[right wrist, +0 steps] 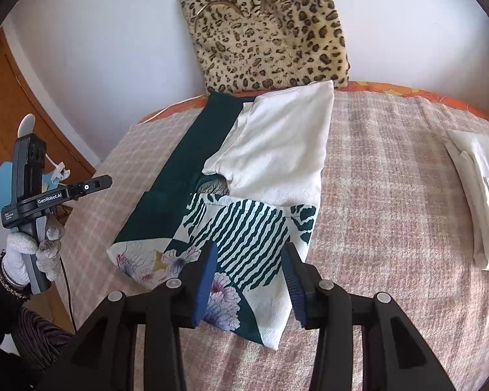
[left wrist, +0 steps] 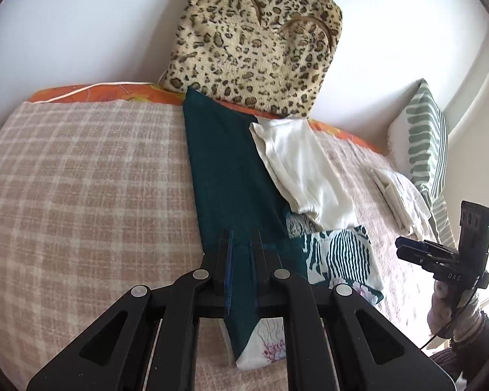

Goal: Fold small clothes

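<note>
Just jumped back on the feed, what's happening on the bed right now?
A person is folding a patterned garment on the checked blanket. The left claw is shut on the garment's dark green edge, with cloth running back between its fingers. The right claw is open, hovering above the striped and floral part without gripping it. A folded white cloth lies off to the right, and a leopard-print cushion leans against the wall.

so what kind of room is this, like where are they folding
Most likely a bedroom: the work surface looks like a bed covered with a checked blanket, a striped pillow lies at one end, and a leopard-print cushion leans against the white wall. A wooden door or cupboard stands beside it.
</note>
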### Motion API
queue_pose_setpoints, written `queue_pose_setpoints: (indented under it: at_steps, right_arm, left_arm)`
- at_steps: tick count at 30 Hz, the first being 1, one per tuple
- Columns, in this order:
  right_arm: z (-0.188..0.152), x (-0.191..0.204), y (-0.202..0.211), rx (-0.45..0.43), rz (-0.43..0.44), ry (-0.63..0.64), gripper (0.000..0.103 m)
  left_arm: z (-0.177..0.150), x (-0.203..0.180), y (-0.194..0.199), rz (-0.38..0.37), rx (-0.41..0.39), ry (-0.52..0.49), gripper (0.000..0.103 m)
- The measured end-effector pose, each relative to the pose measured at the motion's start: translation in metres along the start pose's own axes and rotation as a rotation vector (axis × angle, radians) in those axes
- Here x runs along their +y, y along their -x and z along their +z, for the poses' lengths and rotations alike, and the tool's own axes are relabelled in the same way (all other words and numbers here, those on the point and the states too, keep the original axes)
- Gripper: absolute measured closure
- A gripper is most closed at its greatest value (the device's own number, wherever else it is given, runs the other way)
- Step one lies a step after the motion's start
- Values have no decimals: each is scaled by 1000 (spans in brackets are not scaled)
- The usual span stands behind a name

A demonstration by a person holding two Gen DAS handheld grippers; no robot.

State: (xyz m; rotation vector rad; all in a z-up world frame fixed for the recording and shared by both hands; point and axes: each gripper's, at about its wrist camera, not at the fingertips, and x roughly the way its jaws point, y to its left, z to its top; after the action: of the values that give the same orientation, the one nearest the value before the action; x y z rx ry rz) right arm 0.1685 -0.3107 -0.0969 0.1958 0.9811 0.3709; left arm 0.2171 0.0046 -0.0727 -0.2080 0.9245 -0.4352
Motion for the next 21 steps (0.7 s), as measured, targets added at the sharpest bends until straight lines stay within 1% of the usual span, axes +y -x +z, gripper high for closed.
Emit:
queue_pose_setpoints:
  at_steps: [2, 3, 4, 6, 8, 9, 10, 11, 12, 13, 16, 21]
  right_arm:
    - [13, -9, -1, -31, -24, -9, 48]
    - [22, -14, -3, -37, -31, -10, 44]
    - [31, -19, -6, -39, -31, -11, 43]
    - [52, -27, -14, -37, -50, -9, 43]
    - [74, -30, -21, -33, -59, 25, 42]
    - [84, -31, -24, -32, -60, 46, 41]
    - [95, -32, -28, -35, -57, 66, 39]
    - [105, -33, -32, -39, -57, 80, 33]
    - [114, -36, -36, -43, -66, 88, 28]
    - [124, -40, -41, -43, -81, 92, 26]
    - [151, -52, -62, -26, -85, 100, 26]
    - [187, -85, -104, 36, -69, 88, 27]
  left_arm:
    - [19, 4, -5, 1, 1, -20, 95]
    - [28, 8, -9, 0, 9, -20, 95]
    - [37, 12, -14, 2, 16, -11, 94]
    - [55, 23, -23, -6, 22, 31, 94]
    - [72, 34, -35, -17, 35, 71, 94]
    - [81, 40, -42, -23, 37, 90, 94]
    - [90, 45, -49, -34, 43, 105, 89]
    - [98, 50, -57, -41, 49, 117, 76]
    - [105, 55, -65, -43, 52, 125, 69]
    - [111, 58, -73, -40, 52, 127, 59]
    - [128, 65, -98, -36, 58, 112, 59]
    - [150, 75, -143, -29, 87, 99, 59]
